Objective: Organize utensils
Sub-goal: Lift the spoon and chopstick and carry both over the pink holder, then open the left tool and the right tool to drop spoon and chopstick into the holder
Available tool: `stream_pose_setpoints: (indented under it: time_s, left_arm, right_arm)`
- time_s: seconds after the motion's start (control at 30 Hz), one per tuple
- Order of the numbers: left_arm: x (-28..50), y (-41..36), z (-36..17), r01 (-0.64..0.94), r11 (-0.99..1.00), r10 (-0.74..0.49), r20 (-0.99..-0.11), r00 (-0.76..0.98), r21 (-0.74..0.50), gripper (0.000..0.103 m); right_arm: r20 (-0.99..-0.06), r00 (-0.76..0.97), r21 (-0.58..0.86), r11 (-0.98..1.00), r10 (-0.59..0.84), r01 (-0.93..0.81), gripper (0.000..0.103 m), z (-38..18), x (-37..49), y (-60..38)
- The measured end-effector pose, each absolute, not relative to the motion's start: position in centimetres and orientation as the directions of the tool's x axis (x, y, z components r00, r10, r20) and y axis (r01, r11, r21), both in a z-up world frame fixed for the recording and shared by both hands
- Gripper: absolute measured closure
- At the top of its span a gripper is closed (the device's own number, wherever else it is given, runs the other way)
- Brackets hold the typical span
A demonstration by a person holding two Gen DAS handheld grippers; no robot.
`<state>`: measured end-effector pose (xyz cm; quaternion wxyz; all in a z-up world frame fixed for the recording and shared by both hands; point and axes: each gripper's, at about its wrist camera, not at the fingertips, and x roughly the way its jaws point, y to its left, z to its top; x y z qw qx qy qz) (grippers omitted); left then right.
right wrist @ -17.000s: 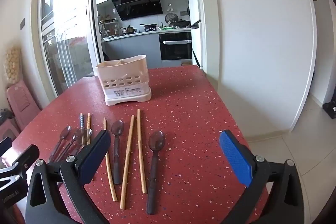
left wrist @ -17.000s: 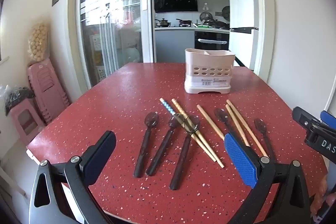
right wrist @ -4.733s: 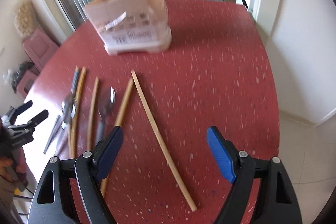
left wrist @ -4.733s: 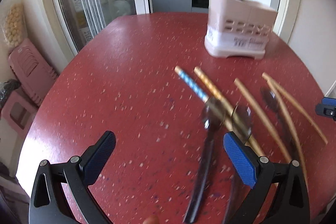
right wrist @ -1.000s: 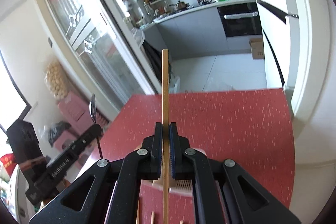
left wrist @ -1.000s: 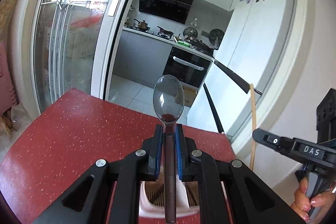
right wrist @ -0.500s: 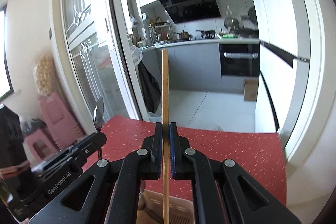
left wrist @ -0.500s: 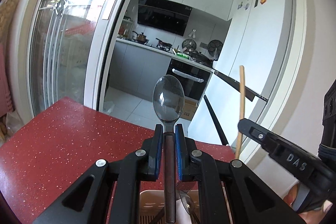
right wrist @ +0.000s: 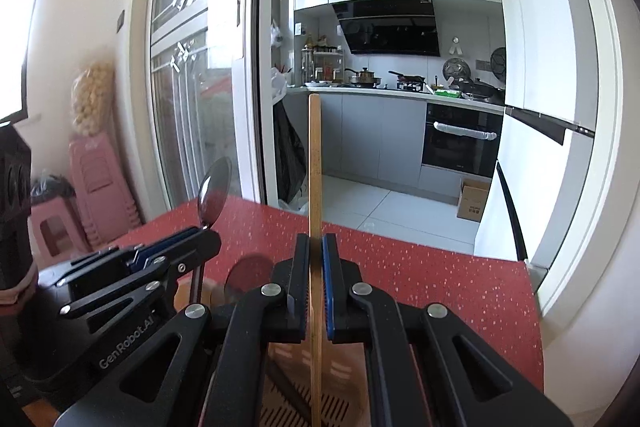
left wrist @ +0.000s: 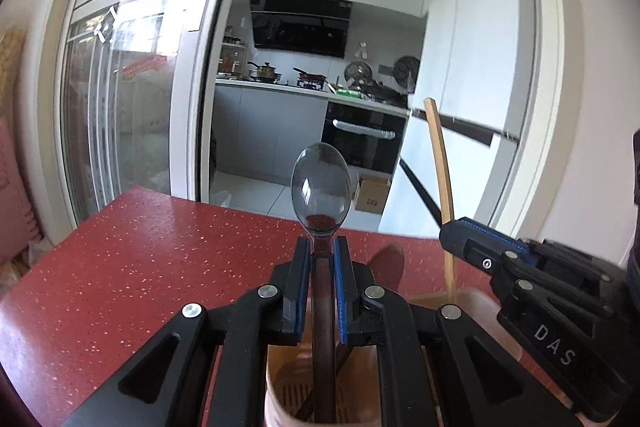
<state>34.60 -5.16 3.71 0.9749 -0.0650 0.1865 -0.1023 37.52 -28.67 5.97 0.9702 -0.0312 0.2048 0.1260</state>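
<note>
My left gripper (left wrist: 322,247) is shut on a dark-handled spoon (left wrist: 320,183), held upright with its bowl up and its handle reaching down into the pink utensil holder (left wrist: 280,387) below. My right gripper (right wrist: 316,243) is shut on a wooden chopstick (right wrist: 315,163), held upright with its lower end inside the same holder (right wrist: 344,399). In the left wrist view the right gripper (left wrist: 460,233) and its chopstick (left wrist: 440,163) stand just to the right. In the right wrist view the left gripper (right wrist: 208,233) and the spoon (right wrist: 214,193) stand to the left.
The red speckled table (left wrist: 140,255) extends ahead to its far edge. Beyond it are a sliding glass door (left wrist: 120,87), the kitchen (right wrist: 400,107) and a white fridge (left wrist: 472,67). Pink stools (right wrist: 92,187) stand at the left.
Both grippers have come lower over the holder. The spoon handle and the chopstick end now reach down into it. The right gripper has drawn closer to the left one.
</note>
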Motion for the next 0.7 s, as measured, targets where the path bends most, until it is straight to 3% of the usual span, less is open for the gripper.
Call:
stream_pose_setpoints:
  time_s: [0.47,0.7]
  left_arm:
    - [33.6,-5.0,3.4,0.149,0.982,-0.183,-0.407,0.895,-0.114,0.062]
    - [33.4,-4.0,3.7,0.131,0.982,-0.178,-0.416,0.892,-0.139,0.062]
  right_arm:
    - [-0.409,0.888,-0.107,0.956,0.21,-0.274,0.097,5.9,37.5,-27.2]
    - [-0.489,0.834,-0.088,0.937,0.255,-0.338,0.096,4.8,38.0,-27.0]
